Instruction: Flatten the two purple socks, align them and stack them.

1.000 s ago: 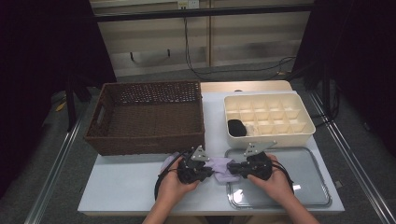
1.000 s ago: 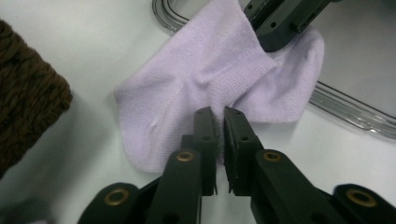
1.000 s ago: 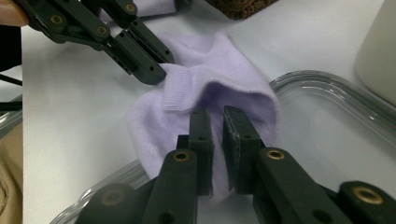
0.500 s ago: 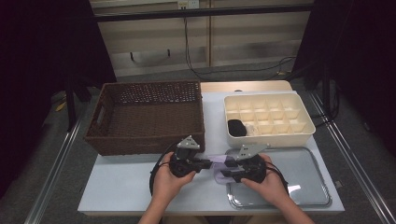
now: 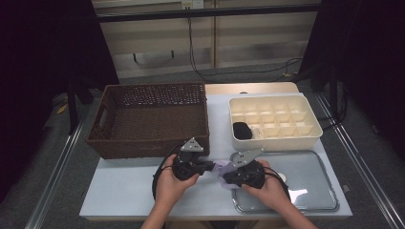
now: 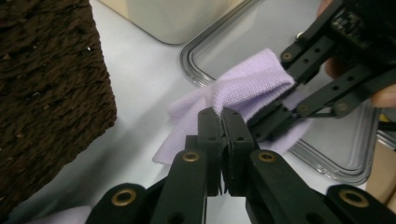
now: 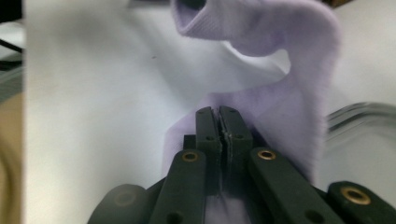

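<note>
A lavender knitted cloth (image 5: 223, 168) hangs between my two grippers near the table's front edge. My left gripper (image 5: 211, 166) comes in from the left, shut on one fold of the cloth (image 6: 247, 88); its jaws (image 6: 223, 114) meet with the fabric pinched at the tips. My right gripper (image 5: 225, 178) comes in from the right, over the tray's left edge. Its jaws have just been closing and now pinch another part of the cloth (image 7: 289, 116) at the tips (image 7: 218, 112). The cloth's far end curls into an open tube above them.
A brown wicker basket (image 5: 148, 119) stands at the back left, close to my left gripper. At the back right is a cream compartment box (image 5: 274, 121) with a black item (image 5: 242, 130) in one cell. A metal tray (image 5: 305, 176) lies at the front right.
The left hand has drifted slightly left and lifted a little. The right hand has shifted a little along the table. The cloth stays between the two grippers.
</note>
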`<state>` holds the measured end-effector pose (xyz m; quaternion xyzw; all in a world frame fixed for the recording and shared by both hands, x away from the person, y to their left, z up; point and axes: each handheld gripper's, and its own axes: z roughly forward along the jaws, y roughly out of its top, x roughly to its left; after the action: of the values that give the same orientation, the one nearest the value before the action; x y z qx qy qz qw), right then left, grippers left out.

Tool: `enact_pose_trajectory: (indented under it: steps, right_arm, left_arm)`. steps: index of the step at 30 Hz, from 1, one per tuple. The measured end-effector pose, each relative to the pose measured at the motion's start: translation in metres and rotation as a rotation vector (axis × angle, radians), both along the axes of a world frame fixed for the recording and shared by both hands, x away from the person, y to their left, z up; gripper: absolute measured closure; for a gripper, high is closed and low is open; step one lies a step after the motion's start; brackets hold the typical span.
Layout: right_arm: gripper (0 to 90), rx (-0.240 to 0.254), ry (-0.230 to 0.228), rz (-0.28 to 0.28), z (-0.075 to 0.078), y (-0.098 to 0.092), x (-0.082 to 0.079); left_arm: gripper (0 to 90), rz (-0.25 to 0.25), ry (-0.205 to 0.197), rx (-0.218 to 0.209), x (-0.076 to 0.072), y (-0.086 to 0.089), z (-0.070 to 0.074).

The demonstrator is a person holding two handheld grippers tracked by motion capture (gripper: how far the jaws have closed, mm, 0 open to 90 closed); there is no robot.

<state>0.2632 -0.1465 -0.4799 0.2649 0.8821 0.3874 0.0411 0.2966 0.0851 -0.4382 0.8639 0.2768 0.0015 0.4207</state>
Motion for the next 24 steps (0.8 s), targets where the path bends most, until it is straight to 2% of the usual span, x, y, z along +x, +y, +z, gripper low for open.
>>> enact_pose_trajectory:
  steps: [2,4,10,12,15,17,19,22,23,24]
  right_arm:
    - [87.6,0.011,0.020,0.019,0.000,-0.002,-0.002]
    - [87.8,0.019,0.015,0.024,0.001,-0.005,-0.004]
    - [87.8,0.056,0.036,0.051,0.008,-0.020,-0.007]
    - [87.7,0.067,0.045,0.051,0.008,-0.025,-0.007]
    - [85.7,0.069,0.038,0.032,0.008,-0.029,-0.005]
    - [76.9,0.081,0.013,0.008,0.010,-0.029,-0.004]
    - [67.9,0.100,-0.031,-0.021,0.013,-0.027,-0.004]
    - [61.6,0.140,-0.052,-0.064,0.017,-0.022,-0.001]
    - [62.6,0.120,-0.078,-0.071,0.018,-0.018,0.000]
    - [63.0,0.088,-0.083,-0.068,0.017,-0.014,0.001]
  left_arm:
    - [87.6,0.010,-0.010,0.009,0.001,0.001,0.000]
    - [87.4,0.018,-0.003,-0.001,0.002,0.002,0.000]
    - [87.0,0.049,0.007,0.024,0.004,0.008,-0.003]
    - [86.7,0.060,0.025,0.023,0.005,0.009,-0.005]
    - [84.9,0.069,0.027,0.035,0.006,0.007,-0.007]
    - [84.9,0.060,0.036,0.040,0.006,0.006,-0.008]
    - [85.0,0.060,0.045,0.045,0.006,0.004,-0.009]
    - [85.1,0.057,0.054,0.045,0.006,0.003,-0.010]
    - [85.4,0.052,0.053,0.048,0.006,0.003,-0.010]
    - [85.4,0.051,0.055,0.045,0.006,0.003,-0.010]
